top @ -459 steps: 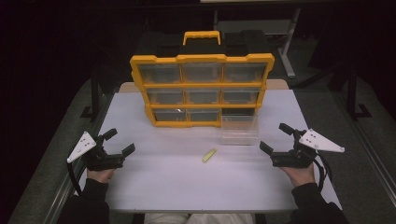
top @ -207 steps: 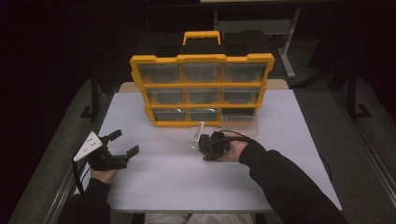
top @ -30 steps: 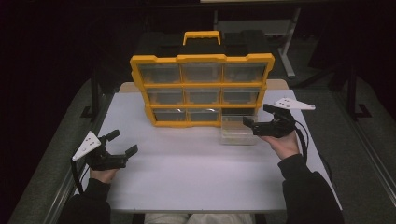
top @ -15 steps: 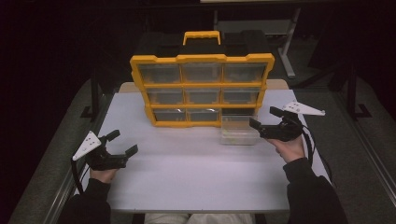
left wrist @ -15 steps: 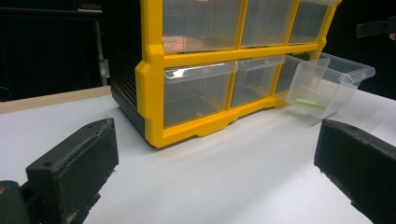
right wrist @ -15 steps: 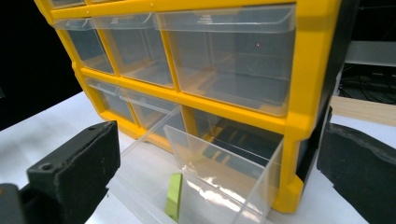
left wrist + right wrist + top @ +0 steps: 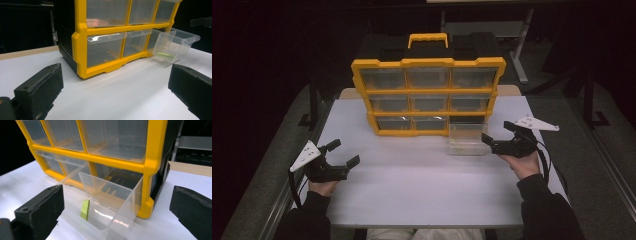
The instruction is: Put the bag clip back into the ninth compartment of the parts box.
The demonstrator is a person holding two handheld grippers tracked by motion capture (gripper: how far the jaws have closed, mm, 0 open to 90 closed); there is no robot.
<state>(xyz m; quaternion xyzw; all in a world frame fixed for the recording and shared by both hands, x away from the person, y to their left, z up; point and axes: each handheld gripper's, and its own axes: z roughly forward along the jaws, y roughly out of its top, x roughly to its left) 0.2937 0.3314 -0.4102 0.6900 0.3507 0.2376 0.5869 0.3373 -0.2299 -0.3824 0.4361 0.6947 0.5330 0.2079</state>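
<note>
- Drawer [image 7: 468, 139]: clear plastic, pulled out of bottom-right slot of organizer [image 7: 428, 95], resting on table [image 7: 412, 195]; green piece [image 7: 85, 209] inside.
- Likely light, stiff, slick-walled; best taken at front rim or pushed on front wall.
- Right gripper [image 7: 495, 141]: just right of drawer, not touching, jaws wide, empty.
- Left gripper [image 7: 343, 153]: well apart, jaws wide, empty.

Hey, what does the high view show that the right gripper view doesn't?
High view alone: the organizer's handle, the table, and each hand-held gripper held open, left and right. Right gripper view alone: the green piece lying in the drawer, with the empty slot behind. Both: the yellow organizer and that pulled-out clear drawer.
</note>
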